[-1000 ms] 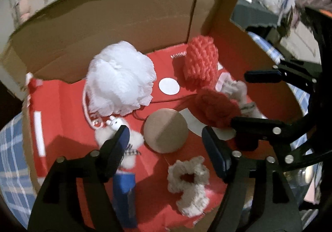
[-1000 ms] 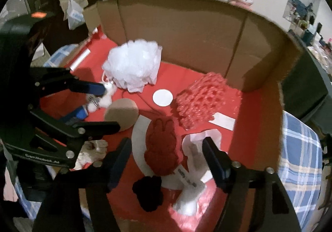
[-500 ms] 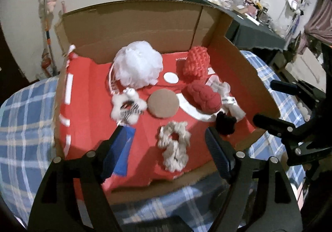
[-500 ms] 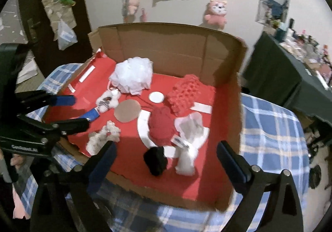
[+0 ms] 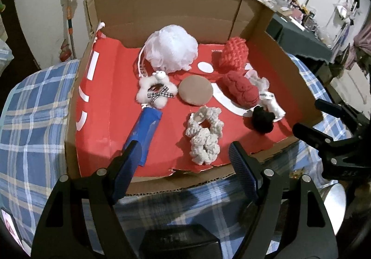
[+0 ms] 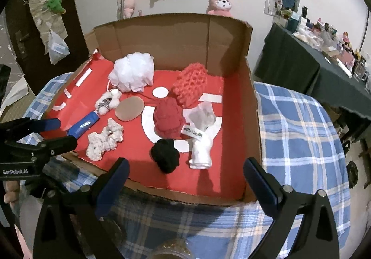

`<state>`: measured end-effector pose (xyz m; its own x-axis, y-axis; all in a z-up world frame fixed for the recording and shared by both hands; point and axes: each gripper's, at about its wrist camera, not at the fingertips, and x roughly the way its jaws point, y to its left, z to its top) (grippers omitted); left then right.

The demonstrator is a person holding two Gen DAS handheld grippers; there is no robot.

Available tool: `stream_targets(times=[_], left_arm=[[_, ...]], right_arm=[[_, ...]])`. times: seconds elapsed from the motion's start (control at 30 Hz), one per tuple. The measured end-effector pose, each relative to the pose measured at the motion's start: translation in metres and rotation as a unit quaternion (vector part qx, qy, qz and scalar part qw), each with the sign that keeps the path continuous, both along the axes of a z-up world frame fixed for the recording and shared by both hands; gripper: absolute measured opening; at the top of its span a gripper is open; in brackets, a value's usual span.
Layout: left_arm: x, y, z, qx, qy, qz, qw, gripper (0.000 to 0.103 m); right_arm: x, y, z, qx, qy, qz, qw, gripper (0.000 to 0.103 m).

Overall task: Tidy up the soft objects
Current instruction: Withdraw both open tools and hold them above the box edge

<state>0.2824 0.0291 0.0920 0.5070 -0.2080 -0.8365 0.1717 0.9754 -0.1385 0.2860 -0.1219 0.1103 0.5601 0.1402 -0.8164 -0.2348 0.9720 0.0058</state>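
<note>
Grippers pulled back past the cardboard box (image 5: 294,73) front edge, left gripper (image 5: 183,159) and right gripper (image 6: 185,177) both spread, empty; sorting likely finished.

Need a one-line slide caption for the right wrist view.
Open right hand-held gripper before a red-lined cardboard box holding a white bath pouf, scrunchies and plush items.
</note>
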Motion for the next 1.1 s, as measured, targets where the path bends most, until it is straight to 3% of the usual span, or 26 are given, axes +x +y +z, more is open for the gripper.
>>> stream_targets(times=[0.53, 1.1], left_arm=[[0.0, -0.002, -0.017, 0.024, 0.011, 0.007, 0.9996, 0.077], [0.004, 0.001, -0.024, 0.021, 0.027, 0.014, 0.9993, 0.077]], right_arm=[[0.004, -0.001, -0.012, -0.014, 0.011, -0.016, 1.0, 0.1], [0.004, 0.001, -0.013, -0.018, 0.018, -0.017, 1.0, 0.1]])
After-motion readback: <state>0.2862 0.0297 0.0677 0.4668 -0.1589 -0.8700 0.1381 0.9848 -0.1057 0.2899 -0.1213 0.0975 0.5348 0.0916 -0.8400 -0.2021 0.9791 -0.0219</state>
